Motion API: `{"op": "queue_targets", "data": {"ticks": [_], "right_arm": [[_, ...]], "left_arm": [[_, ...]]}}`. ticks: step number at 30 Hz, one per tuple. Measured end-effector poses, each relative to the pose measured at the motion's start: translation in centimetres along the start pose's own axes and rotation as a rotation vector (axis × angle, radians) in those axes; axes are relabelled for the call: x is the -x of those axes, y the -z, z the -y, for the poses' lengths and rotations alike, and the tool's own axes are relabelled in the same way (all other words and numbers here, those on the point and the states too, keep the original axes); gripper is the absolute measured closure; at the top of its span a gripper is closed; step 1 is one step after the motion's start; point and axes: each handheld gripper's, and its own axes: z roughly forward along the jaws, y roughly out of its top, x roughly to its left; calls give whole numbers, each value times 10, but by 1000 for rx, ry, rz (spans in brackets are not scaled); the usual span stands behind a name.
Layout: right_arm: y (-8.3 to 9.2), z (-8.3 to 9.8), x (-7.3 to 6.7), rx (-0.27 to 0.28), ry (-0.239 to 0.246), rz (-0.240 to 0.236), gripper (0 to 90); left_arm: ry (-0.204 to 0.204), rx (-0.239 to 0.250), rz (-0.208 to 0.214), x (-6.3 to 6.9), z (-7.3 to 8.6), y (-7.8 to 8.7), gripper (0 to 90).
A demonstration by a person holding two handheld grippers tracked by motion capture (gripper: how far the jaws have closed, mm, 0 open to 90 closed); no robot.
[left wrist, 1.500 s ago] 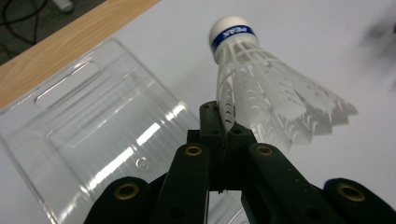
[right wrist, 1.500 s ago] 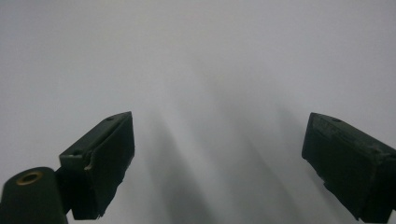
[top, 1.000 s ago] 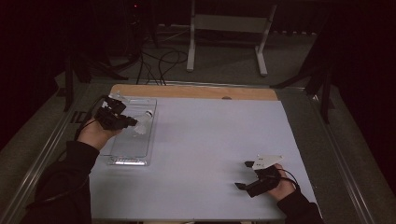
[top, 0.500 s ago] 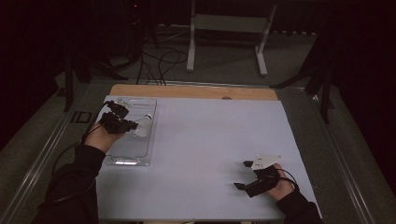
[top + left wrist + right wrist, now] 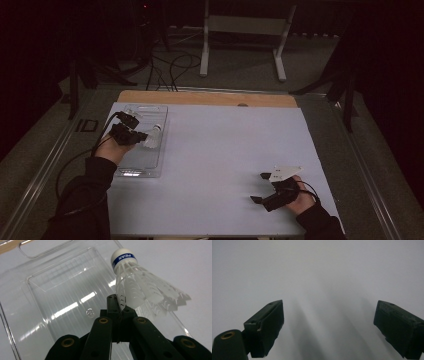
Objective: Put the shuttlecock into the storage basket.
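From above, the left gripper (image 5: 140, 136) holds a white shuttlecock (image 5: 153, 137) over the clear tray (image 5: 150, 167) at the surface's (image 5: 225, 150) left; dim light blurs the grip. The left gripper view shows its jaws pinching the feather skirt's edge. The right gripper (image 5: 328, 322) rests spread wide, its jaws cut off below.

The clear tray (image 5: 62, 290) runs past the left gripper view's edges.
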Motion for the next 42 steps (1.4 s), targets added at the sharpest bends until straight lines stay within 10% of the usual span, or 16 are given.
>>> {"op": "queue_targets", "data": {"ticks": [42], "right_arm": [[0, 1, 1, -7, -10, -14, 94]], "left_arm": [[-77, -216, -20, 12, 5, -36, 858]]}}
